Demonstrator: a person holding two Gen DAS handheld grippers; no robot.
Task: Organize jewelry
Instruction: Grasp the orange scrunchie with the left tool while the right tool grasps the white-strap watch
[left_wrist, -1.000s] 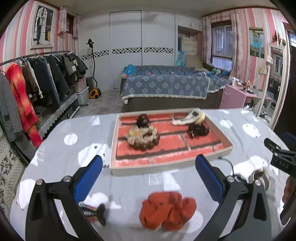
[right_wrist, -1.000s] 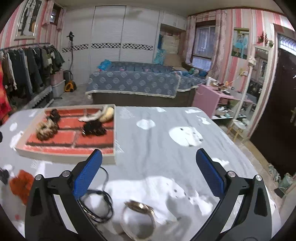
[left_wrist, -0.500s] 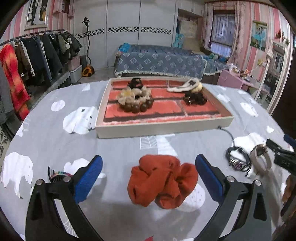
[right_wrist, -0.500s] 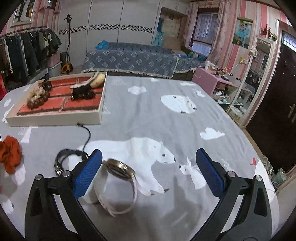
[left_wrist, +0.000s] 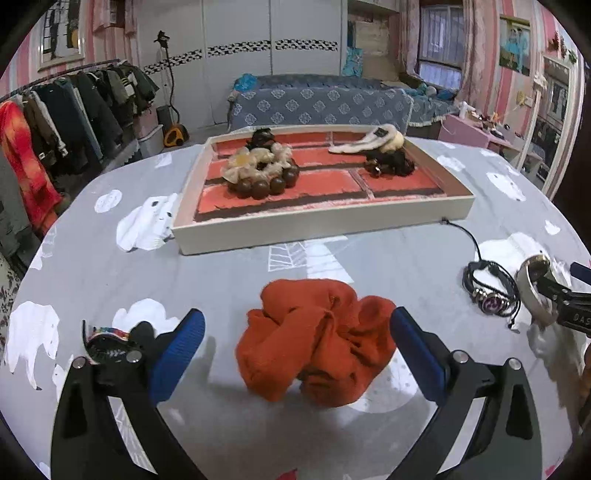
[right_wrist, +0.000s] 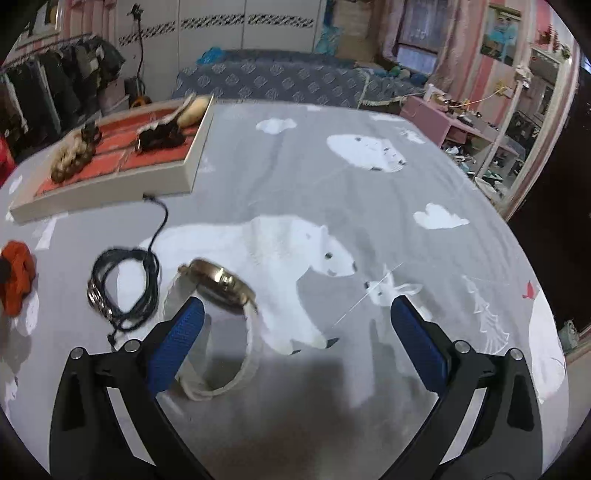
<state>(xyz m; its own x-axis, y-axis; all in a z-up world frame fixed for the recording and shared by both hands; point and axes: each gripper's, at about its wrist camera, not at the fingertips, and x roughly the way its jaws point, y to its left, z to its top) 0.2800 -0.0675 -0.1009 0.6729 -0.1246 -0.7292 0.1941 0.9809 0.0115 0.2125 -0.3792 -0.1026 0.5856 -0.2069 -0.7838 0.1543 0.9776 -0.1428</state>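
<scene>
Left gripper (left_wrist: 295, 354) is down low over the table (left_wrist: 92, 266) with its blue pads spread wide, and the orange scrunchie (left_wrist: 317, 354) sits right between them on the grey polar-bear cloth — neither pad is touching it. Just left of the left pad (left_wrist: 177, 354) a small striped hair clip (left_wrist: 107, 341) lies on the cloth, partly hidden behind the finger. Further off, square ahead, is the white-walled tray (left_wrist: 321, 221) with its red brick-pattern floor; in it a cream flower piece ringed with brown beads (left_wrist: 258, 173) sits left of centre, a black item just behind it, and on the far right a white-and-cream piece (left_wrist: 369, 142) with a dark clump (left_wrist: 388, 162) in front of it. Over on the right of the table, a black cord bracelet (left_wrist: 491, 291) with a purple charm lies flat, its cord trailing towards the tray's near right corner. Right gripper (right_wrist: 295, 332) is wide apart too, holding nothing — the gold watch (right_wrist: 218, 284) on its white strap stands on edge, and the left pad (right_wrist: 173, 343) appears to sit inside the strap loop, though contact can't be made out. In that view the cord bracelet (right_wrist: 125, 288) lies just left of the watch, the scrunchie (right_wrist: 16, 273) at the far left edge, the tray (right_wrist: 110, 181) beyond to the left.
</scene>
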